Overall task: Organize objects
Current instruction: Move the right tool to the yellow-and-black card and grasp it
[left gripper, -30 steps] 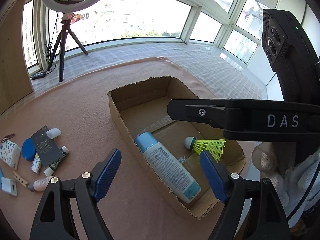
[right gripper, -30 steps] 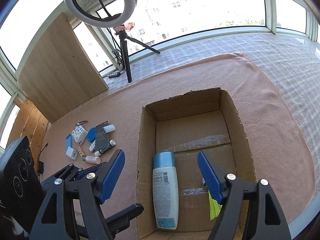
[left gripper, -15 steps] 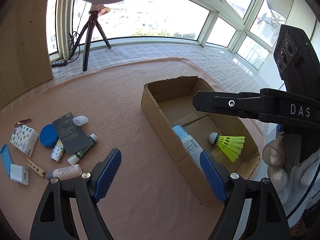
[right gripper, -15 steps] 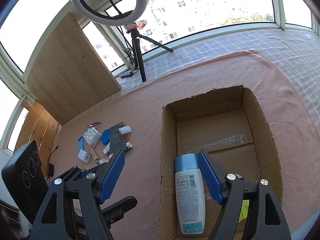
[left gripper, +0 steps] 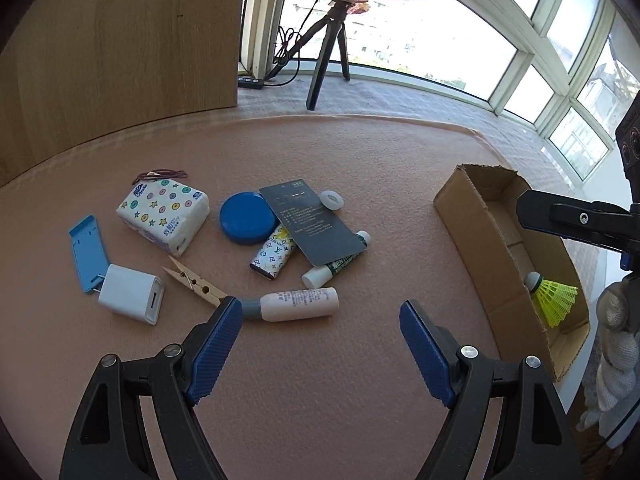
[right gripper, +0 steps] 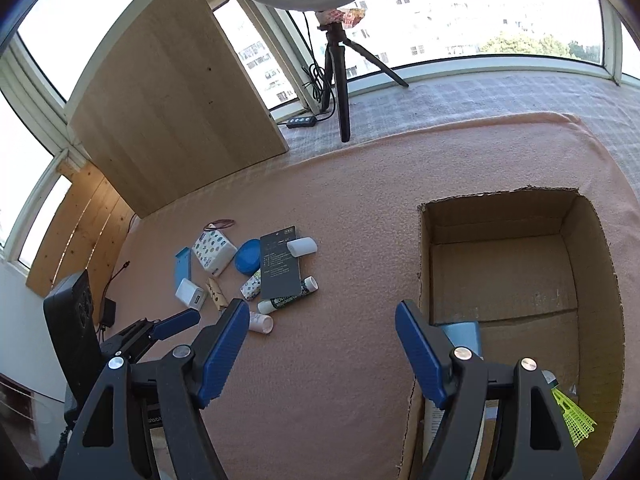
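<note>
A cardboard box (left gripper: 472,216) stands at the right on the pink cloth; it holds a yellow shuttlecock (left gripper: 554,294) and a blue-capped bottle (right gripper: 462,330). Loose items lie left of it: a small pink bottle (left gripper: 296,304), a dark card (left gripper: 312,220), a blue round lid (left gripper: 248,218), a tissue pack (left gripper: 164,210), a white charger (left gripper: 132,294) and a clothespin (left gripper: 194,280). My left gripper (left gripper: 320,344) is open and empty, just short of the pink bottle. My right gripper (right gripper: 318,346) is open and empty beside the box's (right gripper: 520,272) left wall.
A ring-light tripod (left gripper: 324,68) stands at the back. A wooden panel (left gripper: 120,40) leans at the back left. The cloth's edge runs along the right of the box. A blue phone stand (left gripper: 88,254) and a patterned tube (left gripper: 272,254) lie among the items.
My left gripper has swung left from over the box to the pile of loose items. My right gripper has shifted left, from above the box to its left wall.
</note>
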Demonstrator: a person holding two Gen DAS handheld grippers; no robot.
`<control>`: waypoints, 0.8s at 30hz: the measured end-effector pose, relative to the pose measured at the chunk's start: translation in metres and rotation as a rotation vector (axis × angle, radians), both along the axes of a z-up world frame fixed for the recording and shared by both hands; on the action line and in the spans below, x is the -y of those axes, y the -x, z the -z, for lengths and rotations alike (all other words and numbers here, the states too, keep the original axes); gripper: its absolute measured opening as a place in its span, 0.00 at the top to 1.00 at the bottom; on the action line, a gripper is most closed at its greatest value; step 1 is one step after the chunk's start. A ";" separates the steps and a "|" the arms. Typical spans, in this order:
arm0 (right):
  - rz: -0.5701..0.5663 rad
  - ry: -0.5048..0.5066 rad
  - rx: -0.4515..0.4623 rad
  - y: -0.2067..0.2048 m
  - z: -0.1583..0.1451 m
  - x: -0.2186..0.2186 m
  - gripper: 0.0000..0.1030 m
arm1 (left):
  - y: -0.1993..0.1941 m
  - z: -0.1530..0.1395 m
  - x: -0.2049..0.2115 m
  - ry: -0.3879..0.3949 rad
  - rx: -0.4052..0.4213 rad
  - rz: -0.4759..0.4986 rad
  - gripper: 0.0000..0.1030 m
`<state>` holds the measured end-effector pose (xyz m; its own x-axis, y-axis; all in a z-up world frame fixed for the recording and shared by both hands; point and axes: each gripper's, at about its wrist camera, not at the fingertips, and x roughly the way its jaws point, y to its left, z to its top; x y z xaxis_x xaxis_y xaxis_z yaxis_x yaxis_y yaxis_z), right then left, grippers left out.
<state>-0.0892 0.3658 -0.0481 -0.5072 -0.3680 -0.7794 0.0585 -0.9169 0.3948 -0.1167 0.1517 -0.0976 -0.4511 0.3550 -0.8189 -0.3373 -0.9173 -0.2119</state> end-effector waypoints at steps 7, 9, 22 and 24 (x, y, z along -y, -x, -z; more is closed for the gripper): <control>-0.035 -0.003 0.089 0.036 0.023 0.026 0.33 | 0.013 0.013 0.004 0.017 0.012 -0.003 0.22; -0.043 -0.011 0.114 0.047 0.030 0.032 0.48 | 0.016 0.016 0.004 0.015 0.021 -0.002 0.28; -0.019 0.100 0.194 0.105 0.064 0.050 0.57 | 0.061 0.016 0.017 -0.025 0.018 -0.082 0.40; -0.020 0.103 0.199 0.113 0.067 0.054 0.57 | 0.068 0.021 0.016 -0.027 0.033 -0.086 0.46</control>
<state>-0.2021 0.3122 -0.1148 -0.3385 -0.4595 -0.8211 -0.0120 -0.8705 0.4921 -0.1851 0.1358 -0.1182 -0.4541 0.3378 -0.8244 -0.2500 -0.9365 -0.2460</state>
